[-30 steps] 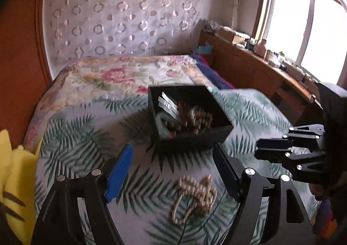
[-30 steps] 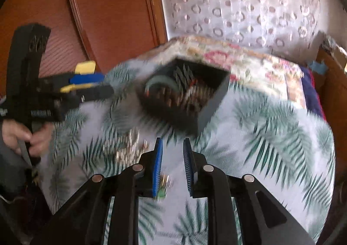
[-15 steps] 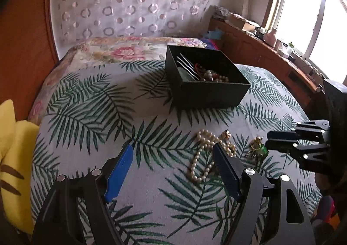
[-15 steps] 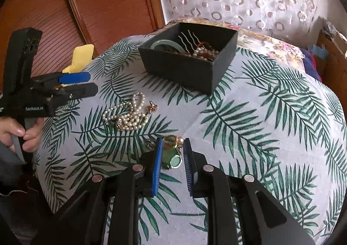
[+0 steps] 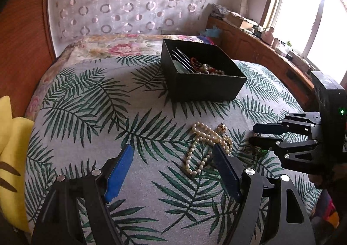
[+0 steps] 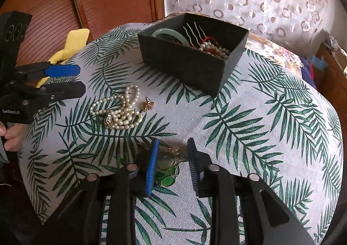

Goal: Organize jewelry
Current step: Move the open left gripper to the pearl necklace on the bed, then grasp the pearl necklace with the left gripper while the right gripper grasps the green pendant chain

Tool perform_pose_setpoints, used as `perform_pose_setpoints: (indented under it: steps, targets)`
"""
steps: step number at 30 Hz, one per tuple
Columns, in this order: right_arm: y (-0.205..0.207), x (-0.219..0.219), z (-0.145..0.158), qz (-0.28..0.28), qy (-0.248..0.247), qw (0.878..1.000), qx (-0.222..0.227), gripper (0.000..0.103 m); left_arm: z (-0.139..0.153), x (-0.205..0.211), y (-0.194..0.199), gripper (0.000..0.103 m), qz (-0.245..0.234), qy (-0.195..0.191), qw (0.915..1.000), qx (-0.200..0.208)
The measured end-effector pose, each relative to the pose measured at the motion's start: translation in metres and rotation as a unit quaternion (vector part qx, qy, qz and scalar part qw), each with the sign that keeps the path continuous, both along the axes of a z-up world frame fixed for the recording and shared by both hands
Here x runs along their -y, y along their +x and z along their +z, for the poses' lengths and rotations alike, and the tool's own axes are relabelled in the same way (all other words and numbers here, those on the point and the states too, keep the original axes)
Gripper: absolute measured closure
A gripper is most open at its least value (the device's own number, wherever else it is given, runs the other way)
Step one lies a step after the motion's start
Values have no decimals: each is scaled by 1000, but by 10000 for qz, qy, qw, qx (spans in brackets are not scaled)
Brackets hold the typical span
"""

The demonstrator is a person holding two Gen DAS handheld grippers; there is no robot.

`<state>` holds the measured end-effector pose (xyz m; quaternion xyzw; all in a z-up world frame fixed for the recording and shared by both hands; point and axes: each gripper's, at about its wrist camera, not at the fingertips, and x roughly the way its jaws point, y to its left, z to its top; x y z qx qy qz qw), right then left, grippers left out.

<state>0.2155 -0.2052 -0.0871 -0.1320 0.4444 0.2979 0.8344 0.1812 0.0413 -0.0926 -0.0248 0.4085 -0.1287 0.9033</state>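
A black jewelry box (image 5: 201, 73) (image 6: 193, 52) holds a jade bangle (image 6: 169, 36), hair pins and beads. A pearl necklace (image 5: 203, 147) (image 6: 121, 110) with a gold charm (image 6: 148, 105) lies on the palm-print cloth. A green-stone gold piece (image 6: 168, 167) lies between the open fingers of my right gripper (image 6: 172, 164), low over the cloth; it shows partly in the left wrist view (image 5: 258, 149). My left gripper (image 5: 173, 169) is open and empty, its right finger beside the pearls.
A yellow cushion (image 5: 10, 158) lies at the table's left edge. A flowered bed (image 5: 112, 46) lies beyond the table. A wooden counter (image 5: 260, 50) with clutter runs under the window at right.
My right gripper's fingers have opened wider around the green piece and lowered toward it. The left gripper pulled back from the box, so the pearls sit nearer its right finger.
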Motion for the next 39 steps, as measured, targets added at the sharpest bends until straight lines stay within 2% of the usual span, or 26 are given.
perform_pose_setpoints:
  steps: [3,9,16,23,24,26,29,39]
  targets:
    - [-2,0,0,15,12,10000,7,90,-1,1,1,31,-5,-21,10000,-15]
    - [-1,6,3,9,138,9999,5,91,-4,4,2,31,-33,-14,10000,-46]
    - [8,38,33,-366,654,9970,190,91,-7,8,2,31,-66,-8,9999,-105]
    - [12,60,33,-612,589,9962,204,91,-11,17,2,31,-212,42,9996,-156]
    - [11,62,31,-623,574,9962,185,91,-11,18,2,34,-219,42,9996,-154]
    - [9,60,27,-620,554,9964,160,91,-14,19,4,54,-257,22,9994,-219]
    - [7,59,22,-597,560,9966,120,91,-18,19,8,71,-287,62,9991,-296]
    - [5,56,22,-542,627,9965,126,91,-22,40,15,76,-567,673,9959,-224]
